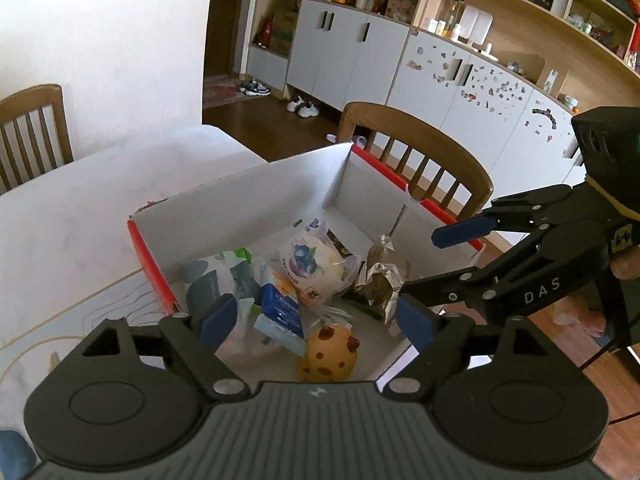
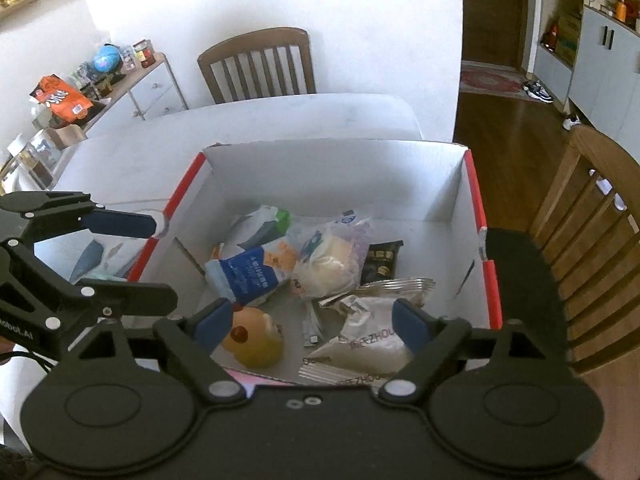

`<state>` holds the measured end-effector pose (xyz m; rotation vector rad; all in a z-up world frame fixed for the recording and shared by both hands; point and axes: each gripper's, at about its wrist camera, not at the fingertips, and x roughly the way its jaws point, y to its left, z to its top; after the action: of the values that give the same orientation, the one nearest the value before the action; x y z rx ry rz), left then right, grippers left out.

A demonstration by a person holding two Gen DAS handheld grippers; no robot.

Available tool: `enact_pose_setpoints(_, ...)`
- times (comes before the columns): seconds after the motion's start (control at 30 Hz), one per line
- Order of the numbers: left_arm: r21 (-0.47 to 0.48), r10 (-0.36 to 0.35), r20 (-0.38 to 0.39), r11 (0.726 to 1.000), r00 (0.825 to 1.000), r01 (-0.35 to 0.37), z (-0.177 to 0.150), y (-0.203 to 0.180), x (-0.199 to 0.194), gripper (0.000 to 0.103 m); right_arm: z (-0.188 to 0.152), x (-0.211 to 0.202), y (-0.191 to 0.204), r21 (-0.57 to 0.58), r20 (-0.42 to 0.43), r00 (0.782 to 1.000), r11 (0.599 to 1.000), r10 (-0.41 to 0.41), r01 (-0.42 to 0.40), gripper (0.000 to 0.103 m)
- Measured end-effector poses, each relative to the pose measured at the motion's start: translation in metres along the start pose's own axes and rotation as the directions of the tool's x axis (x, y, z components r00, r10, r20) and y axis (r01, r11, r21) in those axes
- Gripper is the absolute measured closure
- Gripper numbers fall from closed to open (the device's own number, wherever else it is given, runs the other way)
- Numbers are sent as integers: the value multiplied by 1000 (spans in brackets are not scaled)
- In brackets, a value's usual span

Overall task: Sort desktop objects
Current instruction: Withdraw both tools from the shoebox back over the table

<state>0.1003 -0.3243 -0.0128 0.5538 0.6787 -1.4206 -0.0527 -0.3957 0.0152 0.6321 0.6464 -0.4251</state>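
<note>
On the white surface (image 2: 280, 116) the left gripper (image 1: 316, 320) hangs wide open and empty over the red-edged box (image 2: 472, 200) holding a blue packet (image 2: 248, 276), a yellow toy (image 2: 256, 340) and a silver bag (image 2: 360, 344), with the right gripper (image 2: 312, 320) likewise open and empty.

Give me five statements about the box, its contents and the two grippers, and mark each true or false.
1. The white box has red edges. True.
2. The left gripper is clamped on the blue pack. False: its jaws stand open, holding nothing.
3. The yellow spotted toy lies inside the box. True.
4. The right gripper is open. True.
5. The box is empty. False: it holds snack packets and the toy.
</note>
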Motion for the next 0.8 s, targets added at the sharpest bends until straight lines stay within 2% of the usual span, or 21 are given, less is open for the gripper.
enact_pose_setpoints(0.07, 6, 9, 9, 1000, 1000, -10, -1, -1, -3, 7, -1, -2, 2, -7, 13, 1000, 1000, -2, 2, 4)
enact_pose_setpoints(0.1, 7, 13, 15, 1000, 1000, -13, -2, -1, -5, 1, -1, -3, 3, -10, 15, 1000, 1000, -1, 1, 4)
enact_pose_setpoints(0.13, 4, 15, 23, 1000, 1000, -15, -3, 0, -7, 0, -1, -3, 5, -14, 17, 1000, 1000, -2, 3, 2)
enact_pose_setpoints(0.53, -17, 12, 84, 1000, 996, -11, -22, 21, -50, 0, -8, -18, 33, 30, 68, 997, 999, -29, 27, 0)
enact_pose_setpoints(0.8, -11, 16, 86, 1000, 996, -15, -42, 45, -82, 0, -11, -18, 75, 45, 79, 996, 998, -46, 42, 0)
